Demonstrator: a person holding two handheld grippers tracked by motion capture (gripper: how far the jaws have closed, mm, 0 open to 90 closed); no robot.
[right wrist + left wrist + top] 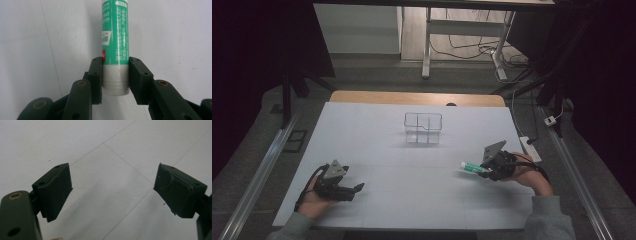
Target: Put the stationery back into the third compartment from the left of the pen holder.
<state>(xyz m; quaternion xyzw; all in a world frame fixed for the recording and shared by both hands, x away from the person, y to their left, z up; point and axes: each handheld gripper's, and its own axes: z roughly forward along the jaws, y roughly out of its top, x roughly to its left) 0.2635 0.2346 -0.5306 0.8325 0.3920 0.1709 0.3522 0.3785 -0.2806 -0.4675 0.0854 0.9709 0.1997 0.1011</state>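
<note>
Glue stick (473, 167) clamped in right gripper (488, 169), held over the white table (412, 200) at its right side

Right gripper view: both jaws pinch the grey end of the green-and-white tube (115, 47), rest of it sticking out ahead over bare tabletop. Left gripper (358, 188) sits low at the near-left of the table in the person's left hand (314, 200), jaws spread wide with nothing between them. Clear divided container (423, 128) stands mid-table toward the far edge, well apart from both grippers
</note>
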